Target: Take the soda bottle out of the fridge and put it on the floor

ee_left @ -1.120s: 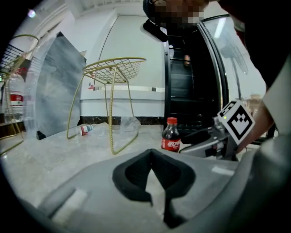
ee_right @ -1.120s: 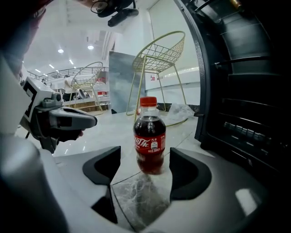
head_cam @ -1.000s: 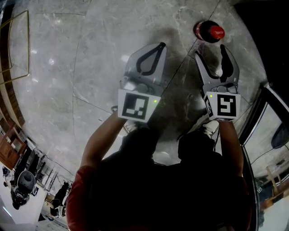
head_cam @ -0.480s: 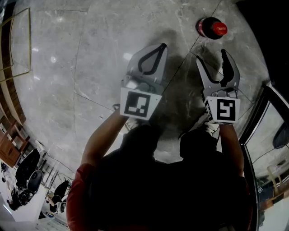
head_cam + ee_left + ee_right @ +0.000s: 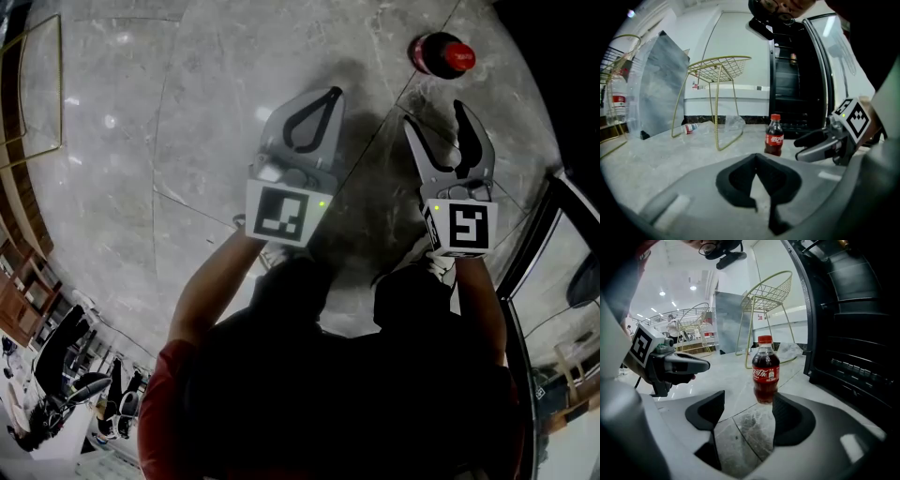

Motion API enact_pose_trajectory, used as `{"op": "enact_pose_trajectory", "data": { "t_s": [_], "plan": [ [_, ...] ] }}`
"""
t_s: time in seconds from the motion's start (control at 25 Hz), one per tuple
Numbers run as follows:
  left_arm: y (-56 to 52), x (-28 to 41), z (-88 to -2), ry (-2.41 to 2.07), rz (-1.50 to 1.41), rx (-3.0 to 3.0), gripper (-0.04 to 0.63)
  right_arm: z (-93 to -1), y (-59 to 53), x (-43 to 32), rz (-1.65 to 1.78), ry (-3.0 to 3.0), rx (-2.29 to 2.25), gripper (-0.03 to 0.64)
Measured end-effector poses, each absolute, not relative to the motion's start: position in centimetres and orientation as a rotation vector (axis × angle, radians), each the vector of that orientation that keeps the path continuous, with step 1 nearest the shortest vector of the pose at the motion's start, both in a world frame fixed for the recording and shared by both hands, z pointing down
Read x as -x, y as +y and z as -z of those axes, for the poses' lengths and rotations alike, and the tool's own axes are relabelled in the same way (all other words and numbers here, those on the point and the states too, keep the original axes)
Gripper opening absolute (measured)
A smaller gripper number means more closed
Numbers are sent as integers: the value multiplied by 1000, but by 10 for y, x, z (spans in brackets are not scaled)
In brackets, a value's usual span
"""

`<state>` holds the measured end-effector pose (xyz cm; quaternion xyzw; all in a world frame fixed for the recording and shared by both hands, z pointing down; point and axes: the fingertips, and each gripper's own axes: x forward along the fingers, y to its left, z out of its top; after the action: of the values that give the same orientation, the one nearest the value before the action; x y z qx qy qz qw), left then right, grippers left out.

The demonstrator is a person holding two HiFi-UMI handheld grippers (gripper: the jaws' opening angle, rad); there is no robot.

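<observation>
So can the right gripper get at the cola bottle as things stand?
Probably yes: the right gripper is open, and the cola bottle stands upright on the marble floor just ahead of its jaws, nothing between.

I see a gold wire chair (image 5: 719,69). Just left of it stands a grey stone slab (image 5: 661,89). Beneath it lie a small bottle (image 5: 690,127) and a crumpled clear plastic bag (image 5: 734,123).
</observation>
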<state>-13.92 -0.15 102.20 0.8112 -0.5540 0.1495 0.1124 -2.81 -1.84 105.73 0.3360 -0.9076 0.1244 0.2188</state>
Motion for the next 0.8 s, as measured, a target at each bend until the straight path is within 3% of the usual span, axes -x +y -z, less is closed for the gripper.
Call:
{"op": "enact_pose_trajectory", "data": {
  "t_s": [0.36, 0.8],
  "plan": [
    [-2, 140, -1022, -1622, -450, -2387, 0, -1056, -16, 29, -359, -2520, -912, 316],
    [-2, 140, -1023, -1626, -435, -2370, 0, -1051, -16, 28, -324, -2520, -937, 207]
  ]
}}
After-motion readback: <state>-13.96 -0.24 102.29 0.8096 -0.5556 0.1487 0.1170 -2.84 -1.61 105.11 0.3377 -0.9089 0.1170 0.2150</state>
